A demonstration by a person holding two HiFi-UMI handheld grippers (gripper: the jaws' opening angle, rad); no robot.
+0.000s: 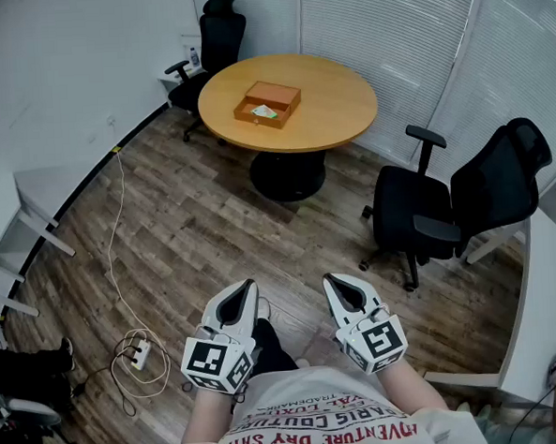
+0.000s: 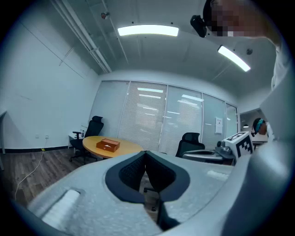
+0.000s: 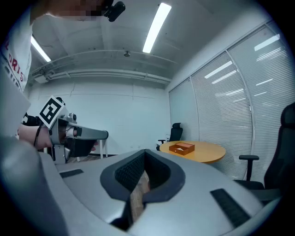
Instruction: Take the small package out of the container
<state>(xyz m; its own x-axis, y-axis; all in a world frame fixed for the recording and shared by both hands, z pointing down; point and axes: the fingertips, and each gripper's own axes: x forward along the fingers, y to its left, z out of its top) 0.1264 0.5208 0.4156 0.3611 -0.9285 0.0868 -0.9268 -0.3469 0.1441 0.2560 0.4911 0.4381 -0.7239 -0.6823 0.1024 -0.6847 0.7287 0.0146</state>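
Note:
An open orange-brown container (image 1: 267,104) sits on the round wooden table (image 1: 337,109) far ahead; a small white and green package (image 1: 264,112) lies inside it. The container also shows small in the left gripper view (image 2: 108,145) and in the right gripper view (image 3: 181,148). Both grippers are held low near the person's body, well short of the table. My left gripper (image 1: 247,288) has its jaws together with nothing between them. My right gripper (image 1: 332,281) is likewise shut and empty.
A black office chair (image 1: 456,210) stands right of the table and another (image 1: 212,42) behind it at the back wall. A white cable and power strip (image 1: 136,352) lie on the wood floor at the left. A white desk (image 1: 551,312) borders the right side.

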